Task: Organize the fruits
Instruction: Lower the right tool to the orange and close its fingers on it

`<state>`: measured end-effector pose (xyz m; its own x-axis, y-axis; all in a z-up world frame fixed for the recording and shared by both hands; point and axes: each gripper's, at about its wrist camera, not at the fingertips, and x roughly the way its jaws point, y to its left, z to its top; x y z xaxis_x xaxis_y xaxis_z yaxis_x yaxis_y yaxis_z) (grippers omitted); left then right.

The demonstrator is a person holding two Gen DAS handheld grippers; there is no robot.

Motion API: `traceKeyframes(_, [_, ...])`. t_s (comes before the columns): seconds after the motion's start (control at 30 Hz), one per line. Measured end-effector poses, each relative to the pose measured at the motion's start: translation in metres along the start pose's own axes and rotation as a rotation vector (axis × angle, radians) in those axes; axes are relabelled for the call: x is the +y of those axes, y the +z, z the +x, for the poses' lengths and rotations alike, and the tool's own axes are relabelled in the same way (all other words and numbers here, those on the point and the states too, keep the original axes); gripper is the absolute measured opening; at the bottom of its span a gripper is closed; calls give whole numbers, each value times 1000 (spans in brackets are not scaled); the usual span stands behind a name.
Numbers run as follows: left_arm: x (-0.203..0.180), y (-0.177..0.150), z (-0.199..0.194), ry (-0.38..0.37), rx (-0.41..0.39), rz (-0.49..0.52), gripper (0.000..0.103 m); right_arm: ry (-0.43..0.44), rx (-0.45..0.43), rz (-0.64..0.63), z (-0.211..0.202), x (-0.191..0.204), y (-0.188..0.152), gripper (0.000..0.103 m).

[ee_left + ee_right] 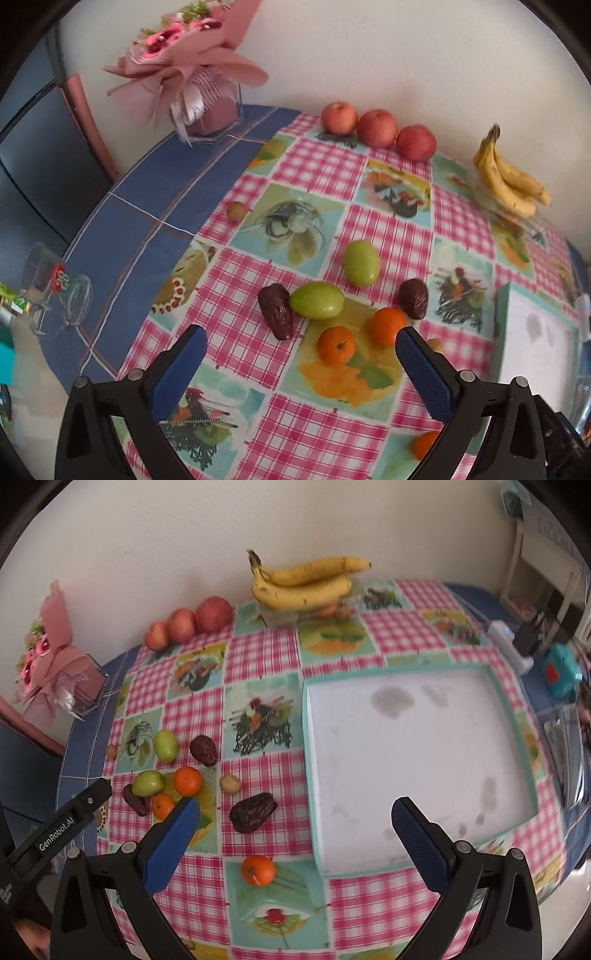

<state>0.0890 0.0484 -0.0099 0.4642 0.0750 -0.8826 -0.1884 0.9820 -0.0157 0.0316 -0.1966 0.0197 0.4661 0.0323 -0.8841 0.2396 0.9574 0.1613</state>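
Both tools empty, nothing sorted yet.
My left tool (301, 349) gapes above the tangerine (337, 345); right tool (295, 819) spread wide; tray (509, 716) bare. Next, I judge: close on it.

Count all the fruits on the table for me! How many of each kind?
Red apples: 3
Banana bunch: 1
Green fruits: 2
Small oranges: 3
Dark brown wrinkly fruits: 3
Little beige round fruits: 2
Total: 14, counting the bunch as one. An orange blur under the bananas is too unclear to count.
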Motion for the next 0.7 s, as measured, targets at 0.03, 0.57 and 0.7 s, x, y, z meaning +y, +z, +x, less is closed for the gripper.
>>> traceKeyframes(0.03, [1, 0, 4, -16, -2, 3, 103, -3, 8, 5, 5, 2, -2, 103])
traceKeyframes(0.57, [10, 5, 20, -24, 11, 47, 103, 56, 182, -15, 70, 25, -33, 87])
traceKeyframes(0.7, [14, 3, 31, -41, 55, 27, 103, 56, 186, -46, 71, 32, -39, 84])
